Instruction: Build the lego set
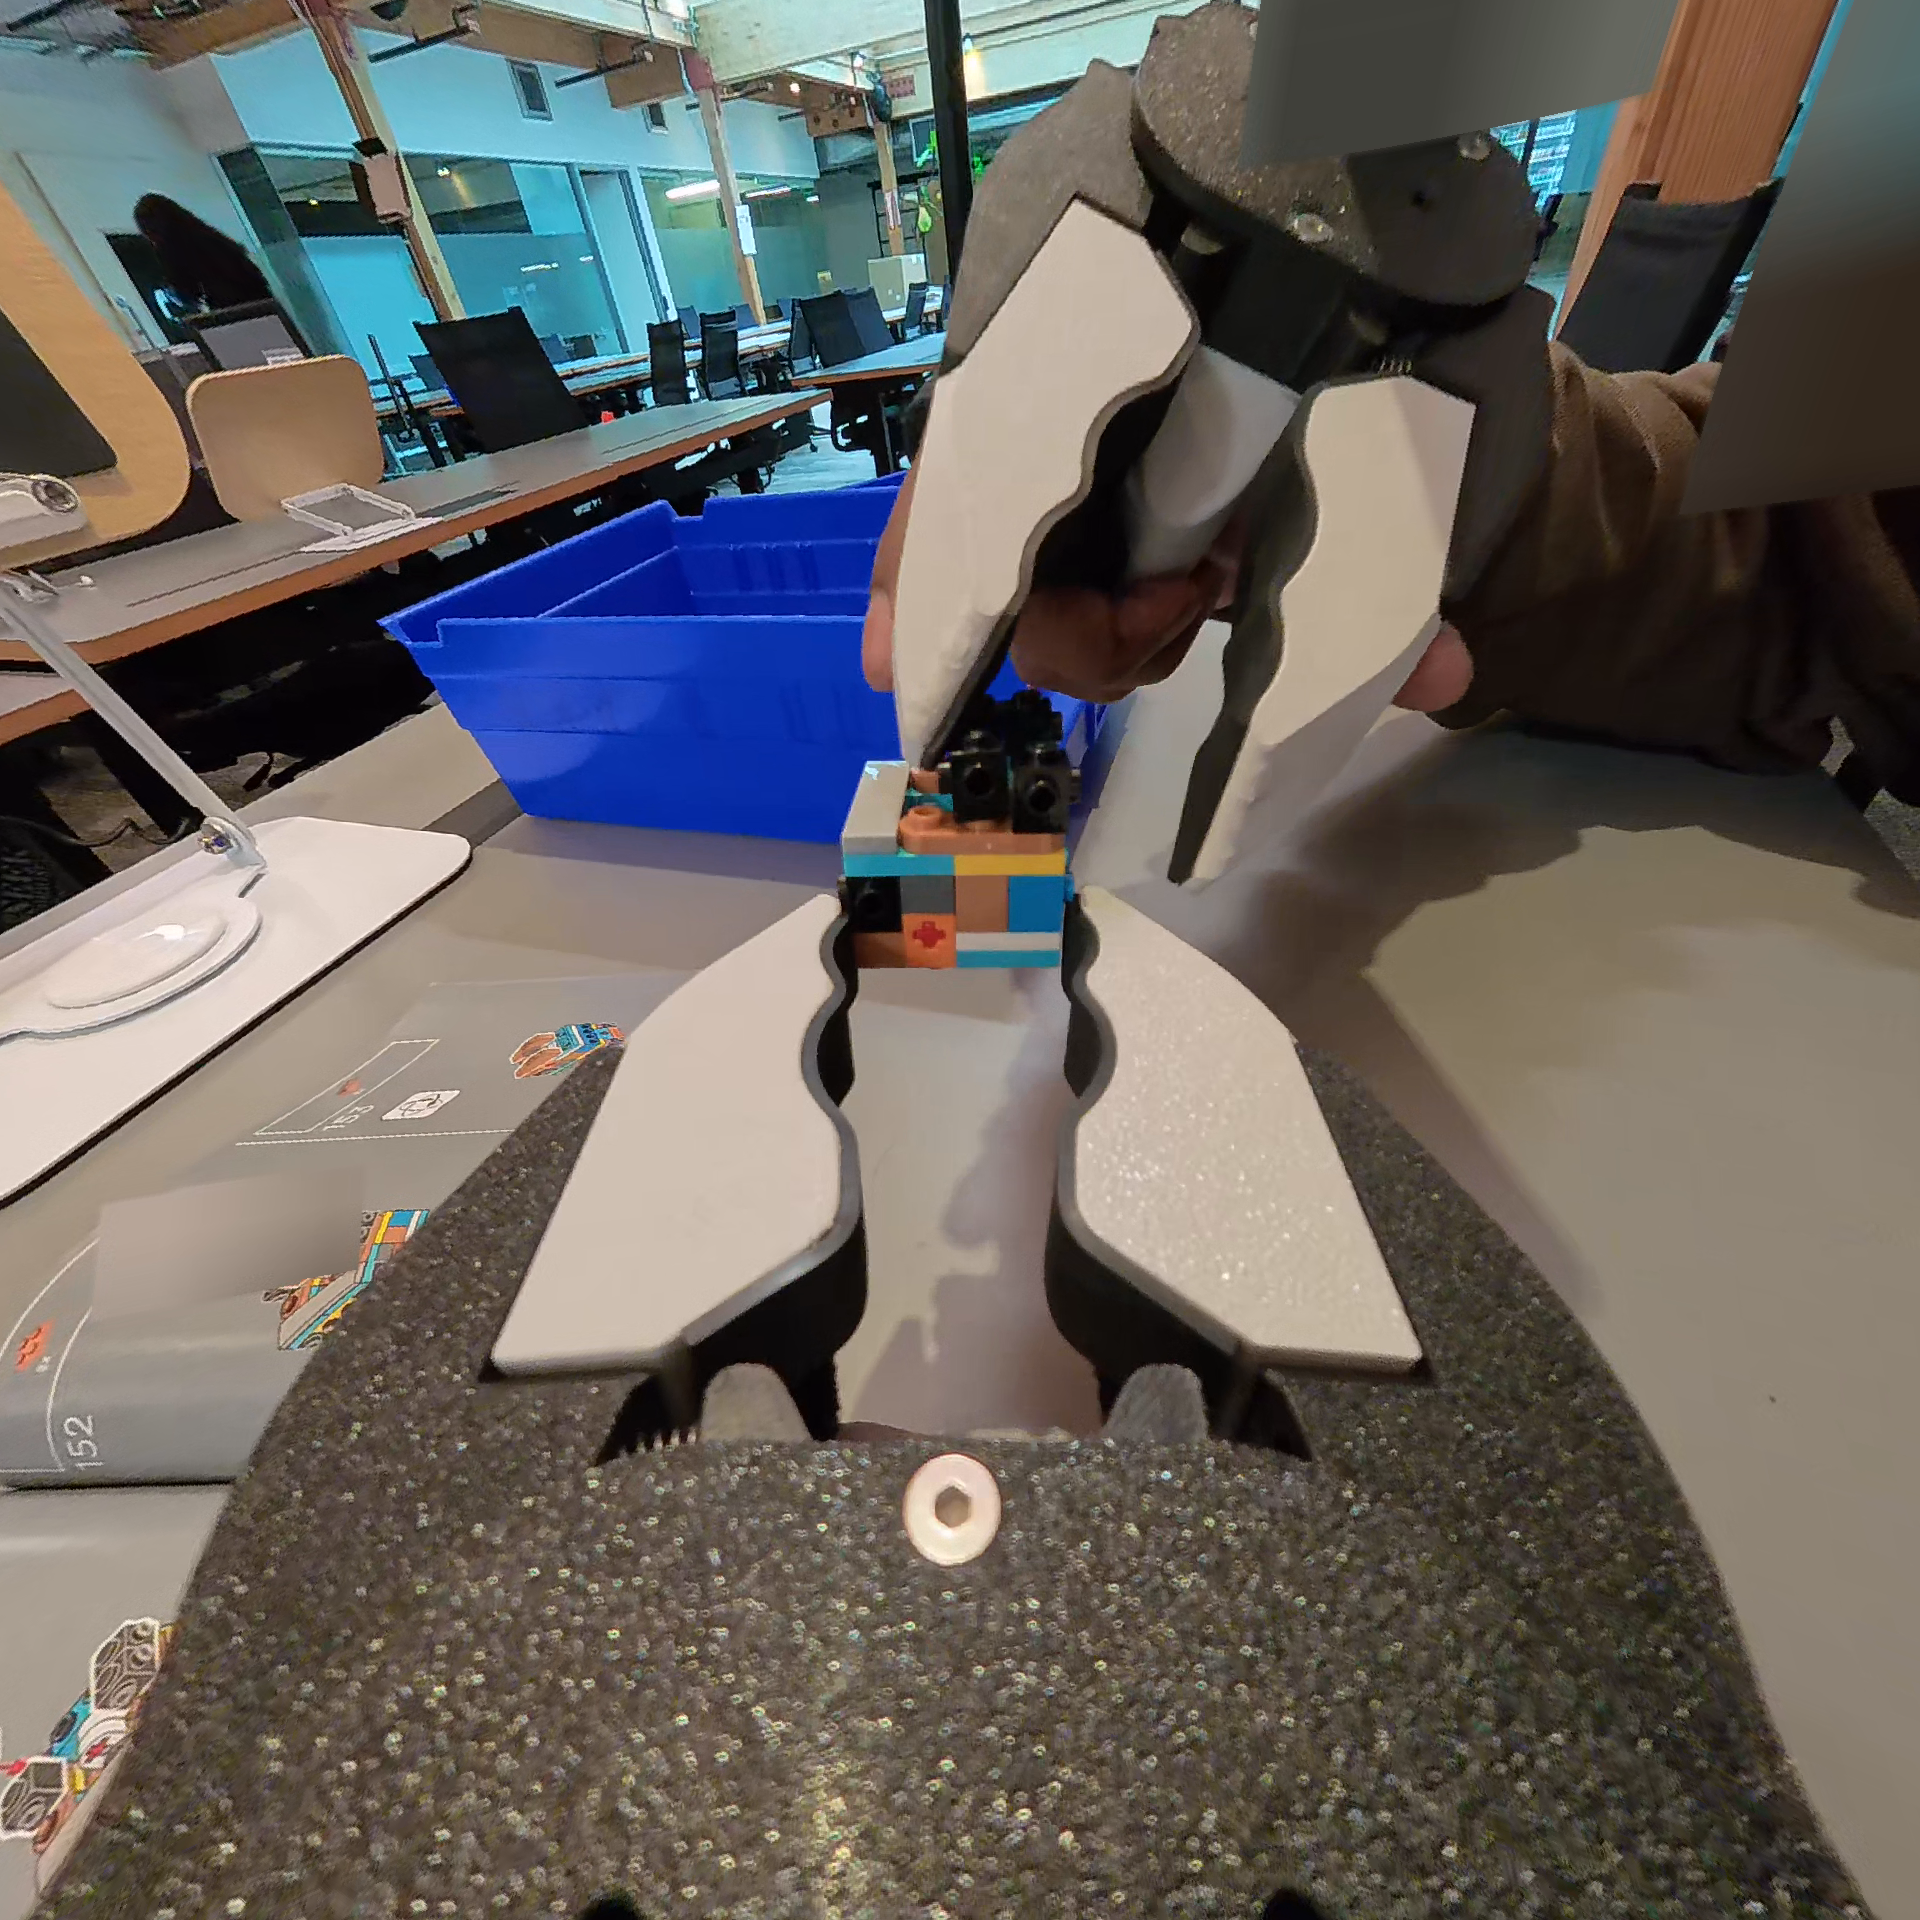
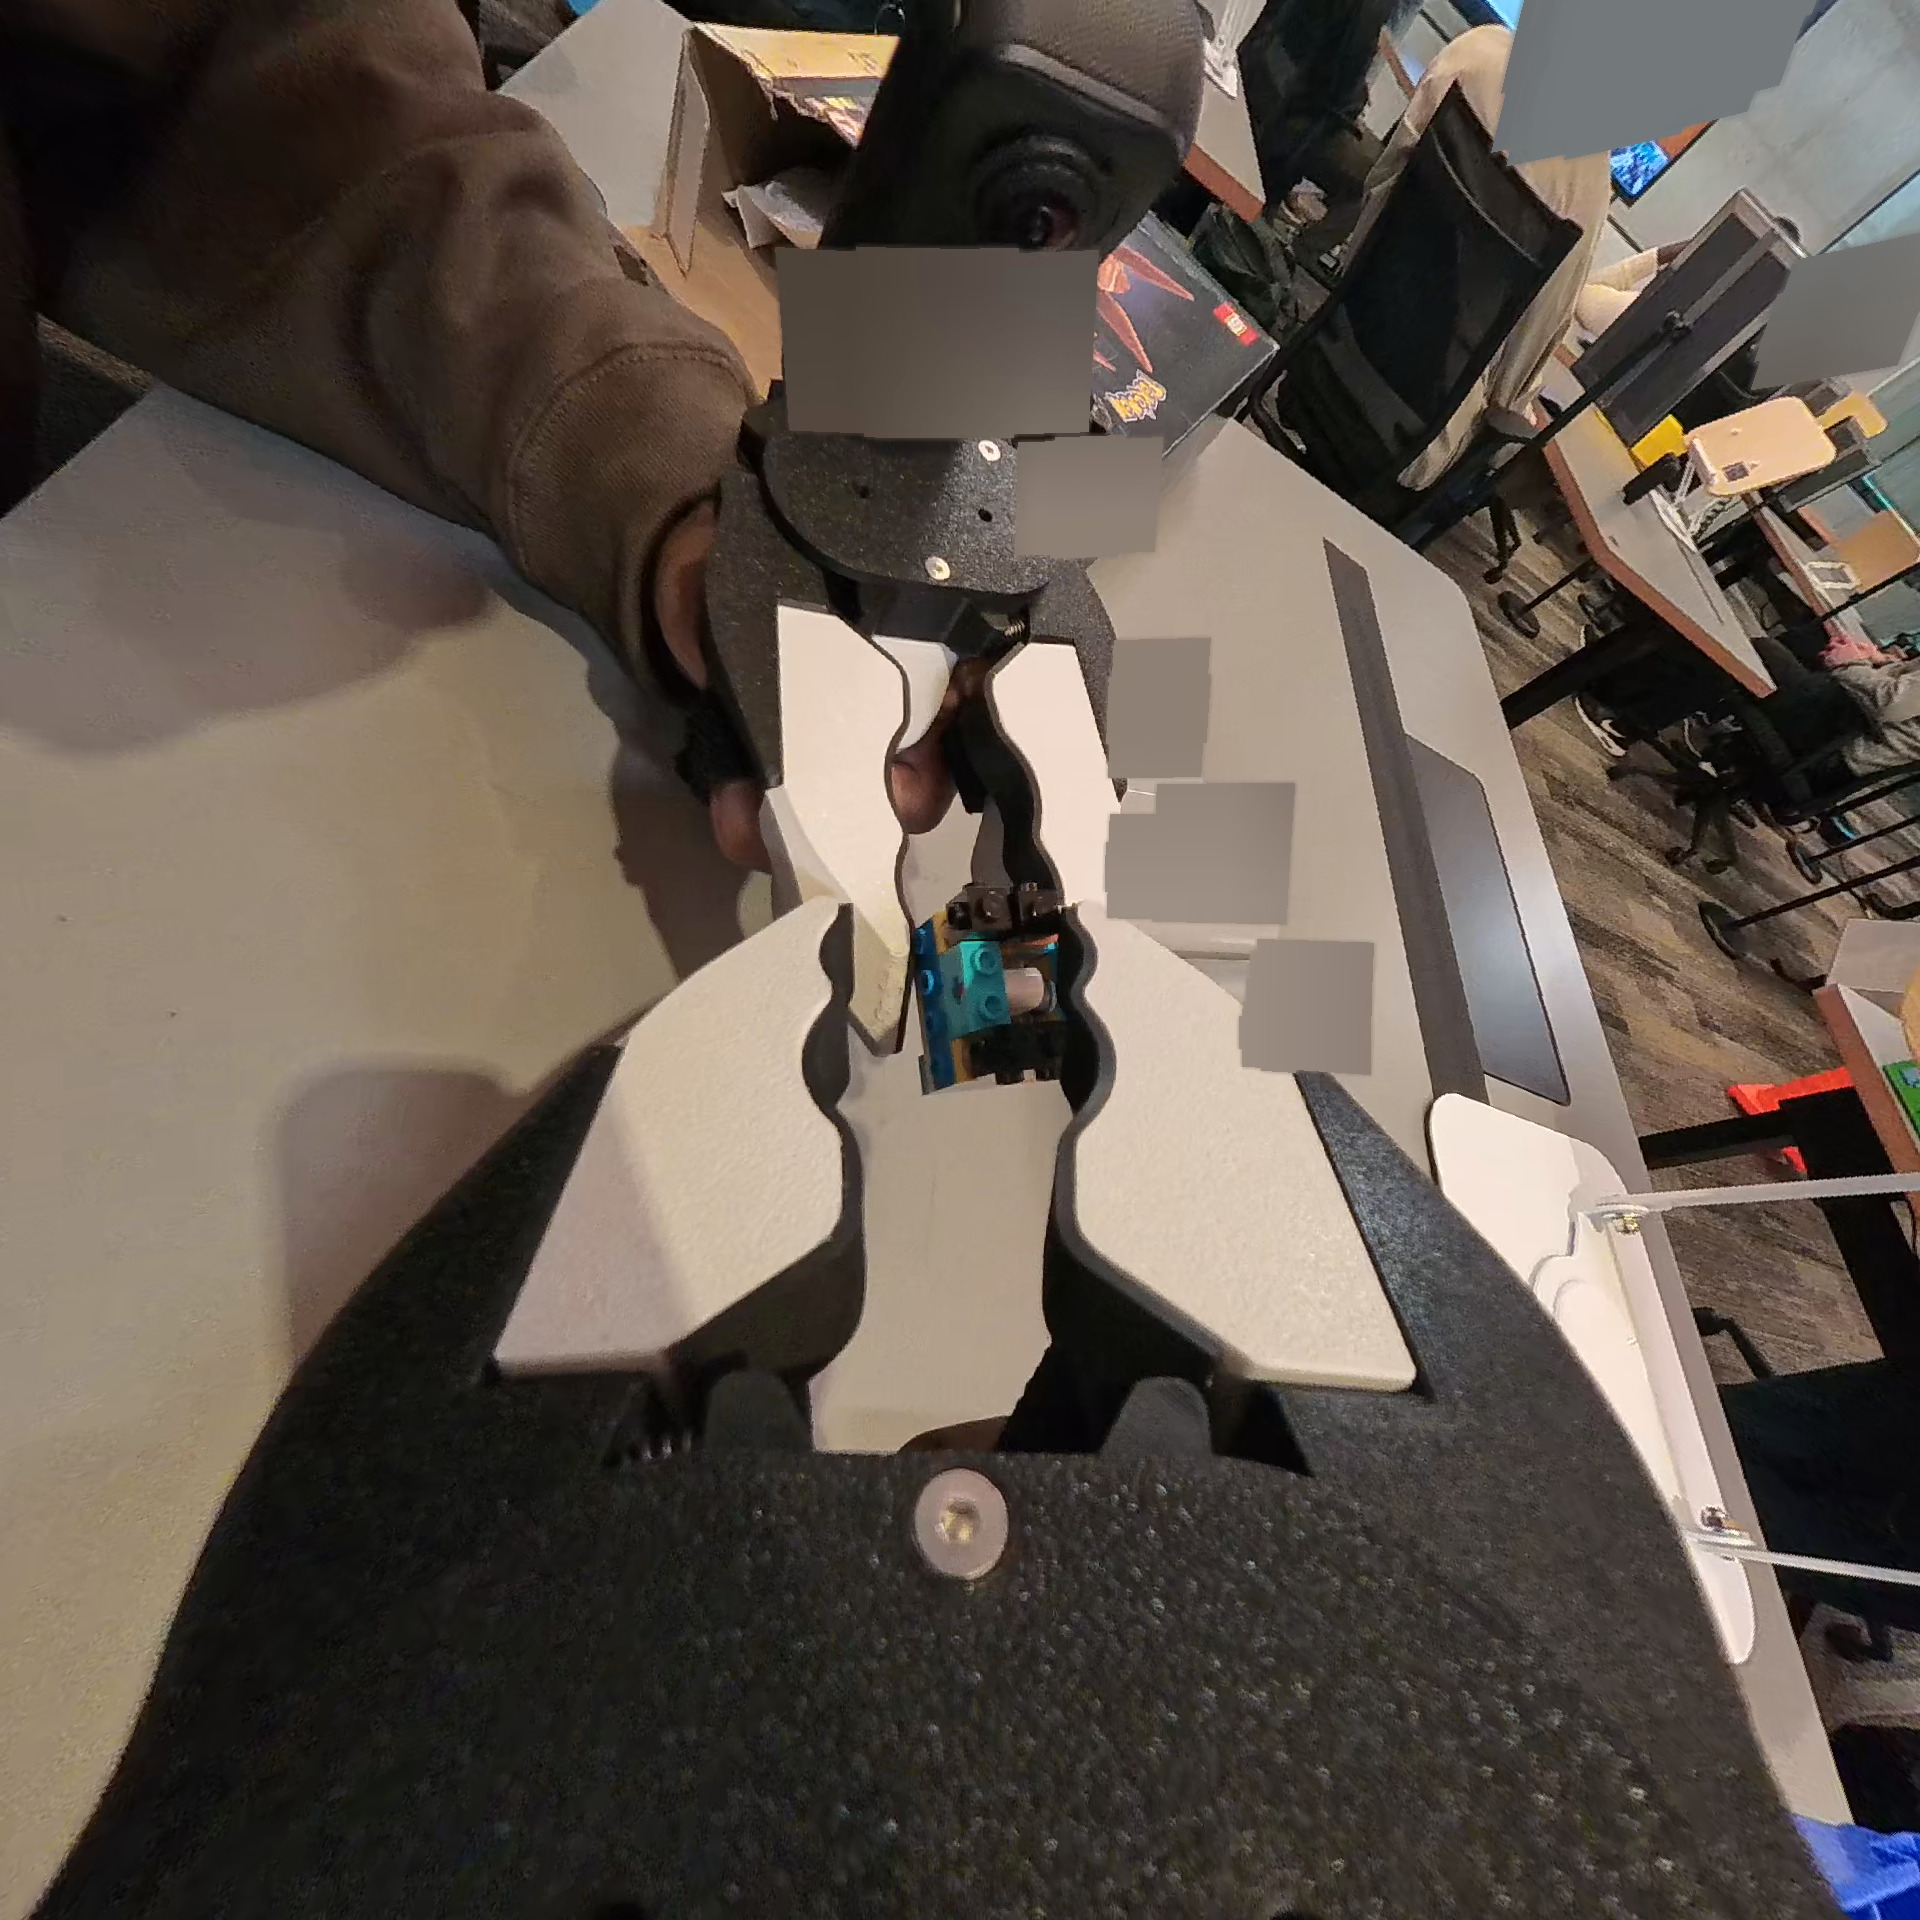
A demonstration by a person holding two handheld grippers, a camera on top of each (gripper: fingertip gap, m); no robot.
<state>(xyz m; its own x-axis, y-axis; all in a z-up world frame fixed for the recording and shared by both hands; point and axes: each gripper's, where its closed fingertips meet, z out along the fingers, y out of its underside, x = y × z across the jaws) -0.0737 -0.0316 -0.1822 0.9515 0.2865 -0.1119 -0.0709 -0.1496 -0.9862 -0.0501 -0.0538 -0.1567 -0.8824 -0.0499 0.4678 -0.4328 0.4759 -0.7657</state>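
The lego set (image 1: 956, 894) is pinched between the tips of the left tool (image 1: 956, 925), a blocky little stack of blue, tan, teal and black bricks held up off the grey desk (image 1: 1558, 1039). Behind it, beyond the left tool's tips, sits a blue bin (image 1: 644, 665); off to that tool's left lies the open instruction booklet (image 1: 312, 1174). Now the right tool (image 1: 1049, 821) comes in from above, spread wide, one finger tip touching the top of the build by the black studded bricks (image 1: 1013, 774), its other finger out in the air. From the right wrist view the model (image 2: 987, 997) shows teal studs on top, with the left tool's fingers clamped either side. My read: a solid chunk is assembled, but the page still open suggests more steps remain. This looks like pressing down or seating a small top piece.
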